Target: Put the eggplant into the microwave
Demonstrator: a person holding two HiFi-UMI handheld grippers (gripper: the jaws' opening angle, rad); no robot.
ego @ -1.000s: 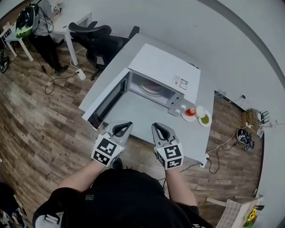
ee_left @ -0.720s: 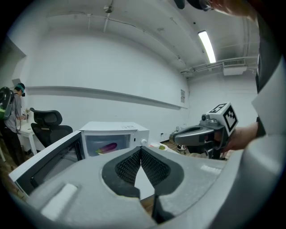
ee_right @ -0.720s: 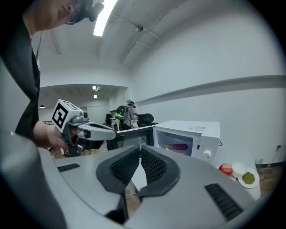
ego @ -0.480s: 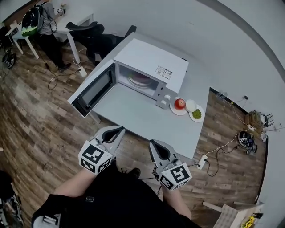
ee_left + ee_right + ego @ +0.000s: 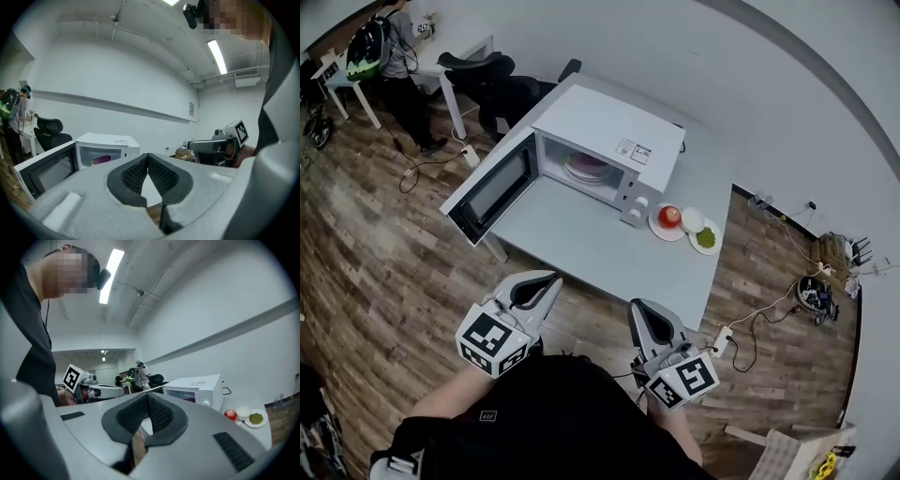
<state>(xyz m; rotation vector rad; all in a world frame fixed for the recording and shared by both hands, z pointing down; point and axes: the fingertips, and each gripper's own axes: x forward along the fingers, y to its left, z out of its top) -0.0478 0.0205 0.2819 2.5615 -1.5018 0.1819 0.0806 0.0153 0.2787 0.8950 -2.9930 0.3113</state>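
Eggplant lies inside the microwave, a purple long shape in the chamber. From the head view I see only a pinkish round turntable plate there, so I cannot tell how exactly the eggplant sits on it. Microwave door stands wide open to the left, past the bench edge.

On the bench, just beside the microwave on its right, are 3 dishes close together:
- a plate w/ one red round fruit on it
- a small white bowl, content not visible to me
- a plate w/ some green food

My left tongs are closed, pads touching at the tips, nothing between them. My right tongs are the same, closed & empty. I hold both near my body, above the wood floor, in front of the bench and well apart from the microwave.
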